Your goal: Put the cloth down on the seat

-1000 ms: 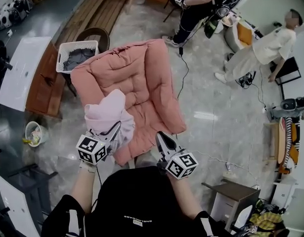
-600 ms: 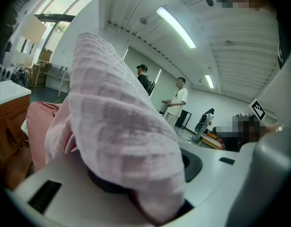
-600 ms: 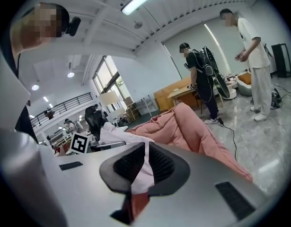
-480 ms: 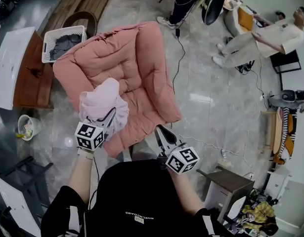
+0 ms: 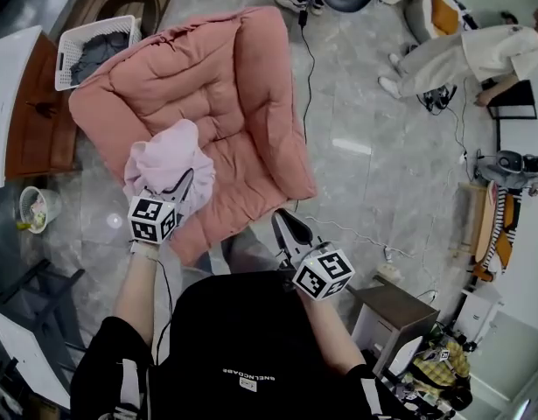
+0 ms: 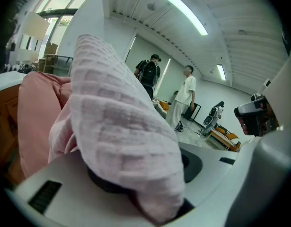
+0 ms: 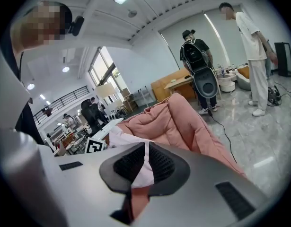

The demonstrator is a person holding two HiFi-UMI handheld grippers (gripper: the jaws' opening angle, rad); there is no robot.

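Note:
The pale pink cloth [image 5: 168, 160] is bunched up over the front left part of the padded pink seat [image 5: 207, 77]. My left gripper [image 5: 183, 184] is shut on the cloth and holds it above the cushion. In the left gripper view the cloth [image 6: 121, 126] drapes over the jaws and hides them, with the seat [image 6: 34, 117] behind it. My right gripper [image 5: 282, 220] hovers at the seat's front right corner, shut with nothing in it. In the right gripper view its pads [image 7: 159, 162] nearly meet, and the seat [image 7: 183, 122] and the cloth [image 7: 120, 137] lie beyond.
A white basket [image 5: 89, 51] of grey clothes stands behind the seat at the left, beside a wooden bench [image 5: 28, 121] and a small bin [image 5: 37, 208]. A cable [image 5: 308, 51] crosses the floor at the right. A person [image 5: 478, 51] is at the far right, a cabinet [image 5: 391, 309] near me.
The head view has shifted, so the seat now lies lower and further left. The left gripper with the cloth has drifted up and left. The standing person at the top has left the view.

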